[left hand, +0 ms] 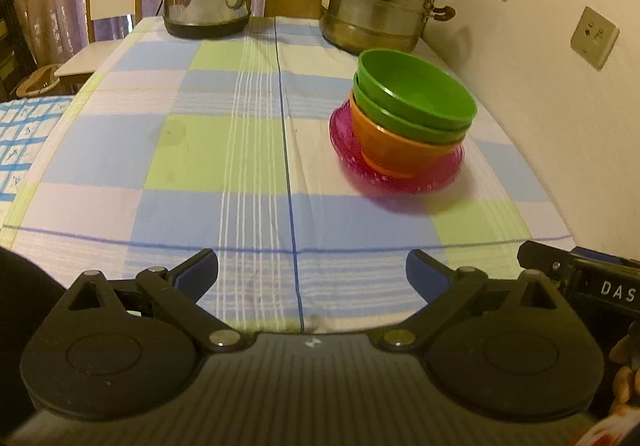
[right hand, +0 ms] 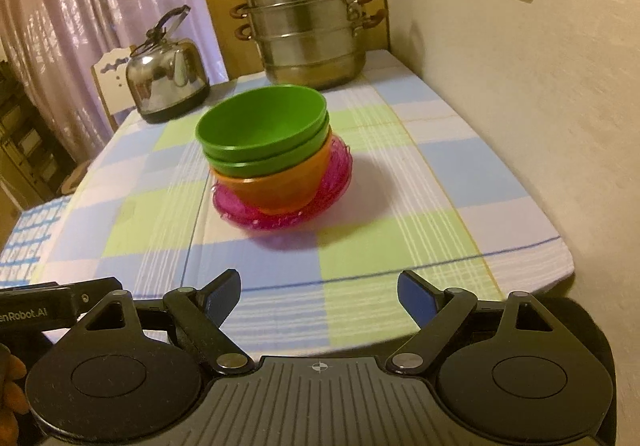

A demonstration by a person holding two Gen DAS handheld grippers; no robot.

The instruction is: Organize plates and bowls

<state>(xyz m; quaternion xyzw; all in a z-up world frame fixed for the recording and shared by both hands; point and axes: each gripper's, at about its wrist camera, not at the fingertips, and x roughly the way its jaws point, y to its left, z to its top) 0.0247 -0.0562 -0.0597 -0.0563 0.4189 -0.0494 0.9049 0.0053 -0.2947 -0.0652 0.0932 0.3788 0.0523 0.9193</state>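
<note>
Two green bowls (right hand: pixel 262 126) nested in orange bowl (right hand: pixel 280 186), on pink plate (right hand: pixel 280 220), table (right hand: pixel 440 174) centre, 12 o'clock from right gripper (right hand: pixel 319 296). Left gripper (left hand: pixel 312 272), right gripper: jaws wide, empty.

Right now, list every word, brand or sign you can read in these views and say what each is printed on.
"DAS": white letters, cut off at the frame edge, on the black right gripper body.
"enRobot.AI": white letters, start cut off, on the black left gripper body.
Nothing else carries readable text.
</note>
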